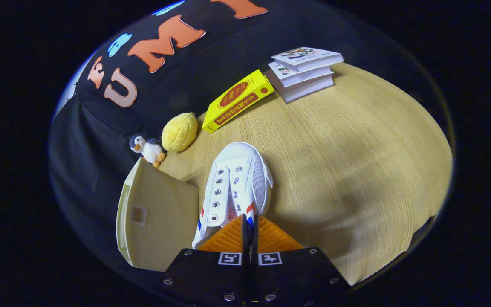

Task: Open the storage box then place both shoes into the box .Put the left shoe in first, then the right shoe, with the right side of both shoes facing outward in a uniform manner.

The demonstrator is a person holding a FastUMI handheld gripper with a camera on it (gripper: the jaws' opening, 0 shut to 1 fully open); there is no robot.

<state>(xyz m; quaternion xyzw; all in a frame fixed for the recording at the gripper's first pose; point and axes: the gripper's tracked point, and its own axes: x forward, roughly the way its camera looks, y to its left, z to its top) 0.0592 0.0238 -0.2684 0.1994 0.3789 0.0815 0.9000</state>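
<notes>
- Claw fingers sat nearly together at the heel end of the white canvas sneaker, apparently pinching a thin part of its collar or tongue; the contact itself was hidden, so a firm hold could not be confirmed.
- Toe of the sneaker pointed away from the fingers across the wooden counter.
- Just beside the sneaker, on its left, stood the beige storage box; whether its door was open could not be told.
- Beyond lay a penguin toy, a yellow plush ball, a yellow carton and a stack of books.
- Judged: the grip looked shallow, so lift slowly, keep the sole level, and turn the shoe's right side outward before entering the box.
</notes>
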